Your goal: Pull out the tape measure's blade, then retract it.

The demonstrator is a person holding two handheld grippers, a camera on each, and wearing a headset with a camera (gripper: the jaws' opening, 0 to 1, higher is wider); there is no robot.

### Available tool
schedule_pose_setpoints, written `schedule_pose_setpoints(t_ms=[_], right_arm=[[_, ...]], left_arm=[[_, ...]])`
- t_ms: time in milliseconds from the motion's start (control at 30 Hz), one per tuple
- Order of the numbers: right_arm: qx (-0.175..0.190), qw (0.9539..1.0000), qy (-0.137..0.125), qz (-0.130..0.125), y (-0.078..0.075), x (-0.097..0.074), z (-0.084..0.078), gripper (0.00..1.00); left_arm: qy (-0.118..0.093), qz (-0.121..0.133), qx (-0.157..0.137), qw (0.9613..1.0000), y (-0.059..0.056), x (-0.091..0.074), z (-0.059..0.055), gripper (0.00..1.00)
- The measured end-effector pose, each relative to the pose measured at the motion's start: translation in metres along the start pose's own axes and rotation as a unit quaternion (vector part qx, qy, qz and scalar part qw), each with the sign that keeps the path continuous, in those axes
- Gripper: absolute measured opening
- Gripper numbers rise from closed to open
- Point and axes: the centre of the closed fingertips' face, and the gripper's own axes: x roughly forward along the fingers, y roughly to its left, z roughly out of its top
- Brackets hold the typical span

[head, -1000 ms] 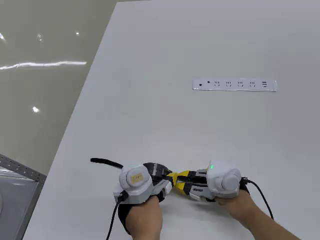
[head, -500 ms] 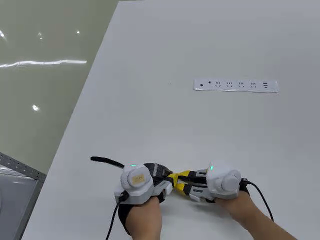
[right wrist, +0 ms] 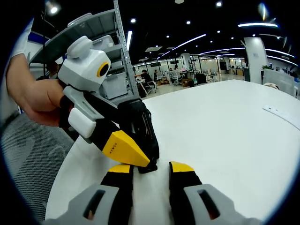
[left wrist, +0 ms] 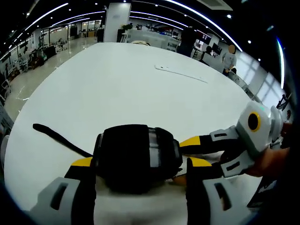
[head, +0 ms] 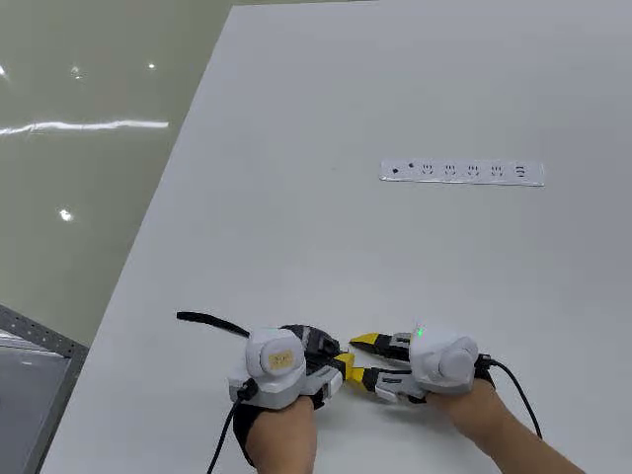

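A black tape measure [left wrist: 136, 154] sits between the yellow-tipped jaws of my left gripper [left wrist: 140, 164], which is shut on its case. Its black wrist strap [left wrist: 54, 137] trails off across the table. In the head view the left gripper [head: 326, 355] holds the tape measure [head: 318, 343] low on the white table, near the front edge. My right gripper [head: 367, 357] faces it from the right with its jaws spread. In the right gripper view the right gripper [right wrist: 151, 168] stands open just short of the tape measure [right wrist: 139, 125], with nothing between its fingers. No pulled-out blade shows.
A white power strip [head: 462, 170] lies flat farther back on the white table [head: 316, 148]. The table's left edge drops off to a shiny floor. A metal shelf rack [right wrist: 105, 51] stands behind the left hand in the right gripper view.
My right gripper's jaws, close together at the tape measure's front before, have spread open. The left gripper keeps its hold on the case.
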Motion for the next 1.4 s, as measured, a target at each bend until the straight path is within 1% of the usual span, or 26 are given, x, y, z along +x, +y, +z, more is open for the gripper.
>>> schedule_pose_setpoints(t_ms=[233, 367, 433, 500, 633, 700, 733, 767, 800, 833, 867, 933, 967, 1033, 1133, 1200, 1267, 1300, 1367, 1400], right_arm=[[0.004, 1.0000, -0.003, 0.002, -0.001, 0.000, 0.002, 0.34], [0.005, 1.0000, -0.002, 0.003, -0.001, -0.001, 0.002, 0.33], [0.005, 1.0000, -0.001, 0.003, -0.001, -0.001, 0.002, 0.32], [0.005, 1.0000, 0.000, 0.001, 0.000, -0.002, 0.002, 0.33], [0.008, 1.0000, 0.001, -0.002, 0.001, -0.006, 0.002, 0.33], [0.012, 0.9999, -0.003, -0.010, -0.001, -0.010, 0.003, 0.34], [0.015, 0.9998, -0.006, -0.013, -0.002, -0.011, 0.003, 0.34], [0.018, 0.9996, -0.010, -0.017, -0.003, -0.014, 0.004, 0.34], [0.020, 0.9996, -0.010, -0.020, -0.003, -0.015, 0.004, 0.34], [0.022, 0.9994, -0.013, -0.023, -0.003, -0.018, 0.005, 0.34], [0.025, 0.9992, -0.017, -0.025, -0.003, -0.020, 0.006, 0.34], [0.029, 0.9988, -0.021, -0.033, -0.005, -0.023, 0.005, 0.34], [0.033, 0.9986, -0.024, -0.035, -0.004, -0.025, 0.007, 0.35], [0.035, 0.9983, -0.026, -0.039, -0.003, -0.028, 0.007, 0.35], [0.039, 0.9978, -0.027, -0.046, -0.001, -0.031, 0.007, 0.35], [0.044, 0.9970, -0.034, -0.053, -0.001, -0.034, 0.008, 0.35], [0.048, 0.9961, -0.035, -0.066, -0.002, -0.037, 0.007, 0.35], [0.052, 0.9953, -0.038, -0.073, -0.003, -0.039, 0.006, 0.36], [0.066, 0.9927, -0.052, -0.087, -0.005, -0.043, 0.008, 0.37], [0.069, 0.9920, -0.052, -0.092, -0.005, -0.045, 0.007, 0.38]], left_arm=[[0.001, 0.000, 0.000, 1.0000, 0.000, 0.000, 0.000, 0.81], [-0.001, -0.003, 0.003, 1.0000, 0.000, 0.000, 0.002, 0.80], [0.000, -0.003, -0.007, 1.0000, 0.000, 0.001, 0.001, 0.80], [0.000, -0.005, -0.001, 1.0000, -0.002, 0.000, 0.001, 0.80], [-0.001, -0.009, 0.000, 1.0000, -0.003, -0.001, -0.001, 0.81], [-0.005, -0.012, 0.010, 0.9999, -0.002, -0.004, 0.000, 0.81], [-0.011, -0.014, 0.012, 0.9998, -0.001, -0.004, 0.001, 0.81], [-0.020, -0.021, 0.015, 0.9995, -0.002, -0.005, 0.003, 0.83], [-0.023, -0.025, 0.022, 0.9992, -0.002, -0.005, 0.004, 0.84], [-0.024, -0.025, 0.030, 0.9989, -0.001, -0.007, 0.003, 0.84], [-0.025, -0.026, 0.033, 0.9988, -0.001, -0.007, 0.003, 0.84], [-0.036, -0.037, 0.030, 0.9982, -0.001, -0.010, 0.005, 0.84], [-0.037, -0.038, 0.034, 0.9980, -0.001, -0.010, 0.005, 0.84], [-0.033, -0.038, 0.049, 0.9975, 0.000, -0.011, 0.003, 0.84], [-0.037, -0.043, 0.049, 0.9972, 0.002, -0.013, 0.003, 0.84], [-0.040, -0.047, 0.052, 0.9967, 0.003, -0.015, 0.003, 0.84], [-0.037, -0.050, 0.063, 0.9961, 0.003, -0.017, 0.001, 0.84], [-0.039, -0.053, 0.068, 0.9955, 0.003, -0.018, 0.000, 0.84], [-0.035, -0.054, 0.080, 0.9947, 0.005, -0.019, -0.003, 0.84], [-0.035, -0.058, 0.081, 0.9944, 0.006, -0.019, -0.005, 0.84]])
